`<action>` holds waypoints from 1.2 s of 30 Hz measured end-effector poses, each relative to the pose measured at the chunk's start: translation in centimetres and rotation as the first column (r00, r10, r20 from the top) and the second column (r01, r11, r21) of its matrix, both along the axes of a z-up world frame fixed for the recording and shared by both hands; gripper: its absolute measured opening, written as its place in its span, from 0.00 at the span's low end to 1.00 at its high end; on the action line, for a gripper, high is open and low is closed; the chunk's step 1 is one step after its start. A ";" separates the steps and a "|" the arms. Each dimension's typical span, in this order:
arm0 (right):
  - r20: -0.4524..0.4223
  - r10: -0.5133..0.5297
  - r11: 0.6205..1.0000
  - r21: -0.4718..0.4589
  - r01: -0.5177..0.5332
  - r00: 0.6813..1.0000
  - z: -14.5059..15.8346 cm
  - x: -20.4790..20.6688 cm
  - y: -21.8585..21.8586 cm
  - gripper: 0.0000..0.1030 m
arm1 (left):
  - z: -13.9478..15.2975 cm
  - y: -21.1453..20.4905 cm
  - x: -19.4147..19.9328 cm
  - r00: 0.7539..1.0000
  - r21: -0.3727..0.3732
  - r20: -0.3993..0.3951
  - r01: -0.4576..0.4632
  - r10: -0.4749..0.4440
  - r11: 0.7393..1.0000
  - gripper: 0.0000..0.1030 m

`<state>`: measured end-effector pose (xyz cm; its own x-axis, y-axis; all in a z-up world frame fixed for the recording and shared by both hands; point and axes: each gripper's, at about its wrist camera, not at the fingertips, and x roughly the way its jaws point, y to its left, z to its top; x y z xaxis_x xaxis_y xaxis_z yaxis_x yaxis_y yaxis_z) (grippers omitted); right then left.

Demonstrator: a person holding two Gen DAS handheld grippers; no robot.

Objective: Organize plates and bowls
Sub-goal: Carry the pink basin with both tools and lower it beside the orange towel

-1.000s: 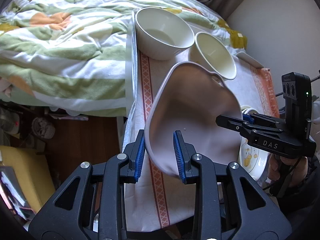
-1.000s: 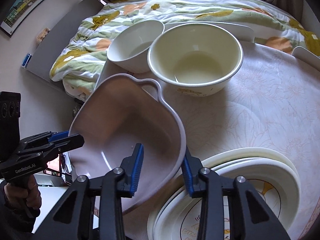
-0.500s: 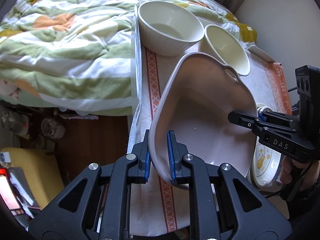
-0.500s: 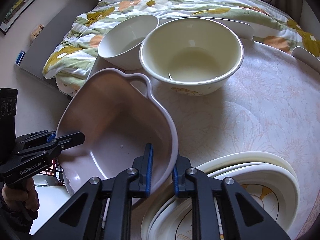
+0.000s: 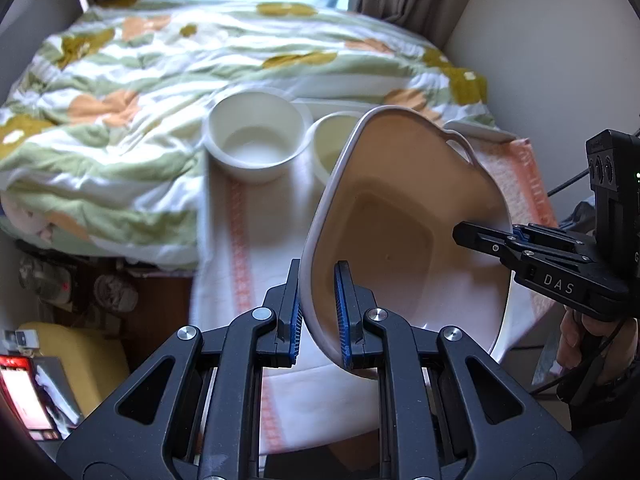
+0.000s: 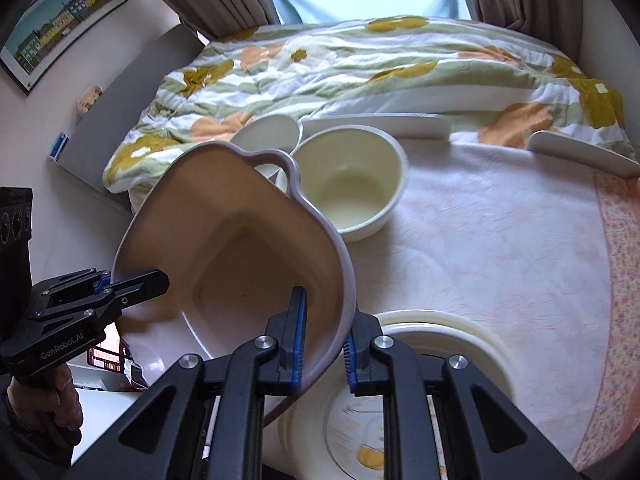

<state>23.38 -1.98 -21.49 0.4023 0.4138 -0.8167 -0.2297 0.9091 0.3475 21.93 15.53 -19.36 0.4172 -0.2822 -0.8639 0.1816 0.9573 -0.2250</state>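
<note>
Currently listed: one pale pink glazed dish with a loop handle (image 5: 404,216), tilted and held clear of the cloth-covered table (image 6: 500,232). Left gripper (image 5: 318,312) clamped on its near rim; right gripper (image 6: 322,344) clamped on the opposite rim. One white round bowl (image 5: 256,140) and one cream round bowl (image 6: 352,184) stand side by side at the table's far edge. Stack of cream plates (image 6: 460,336) lies just below the right gripper. Floral quilt (image 5: 140,92) behind.
</note>
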 end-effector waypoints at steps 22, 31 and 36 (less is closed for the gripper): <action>-0.099 -0.138 0.990 -0.043 0.134 0.985 -4.5 -5.1 -30.7 0.15 | -6.0 -32.6 -1.4 0.991 -0.067 -0.114 0.064 -0.071 0.996 0.12; -0.154 -0.148 0.989 -0.028 0.145 0.977 -8.3 -4.7 -33.0 0.15 | -9.7 -34.4 0.0 0.983 -0.030 -0.169 0.064 -0.068 0.997 0.12; -0.156 -0.144 0.989 -0.011 0.144 0.977 -8.9 -4.3 -33.1 0.15 | -10.1 -34.6 0.1 0.981 -0.011 -0.181 0.067 -0.068 0.998 0.12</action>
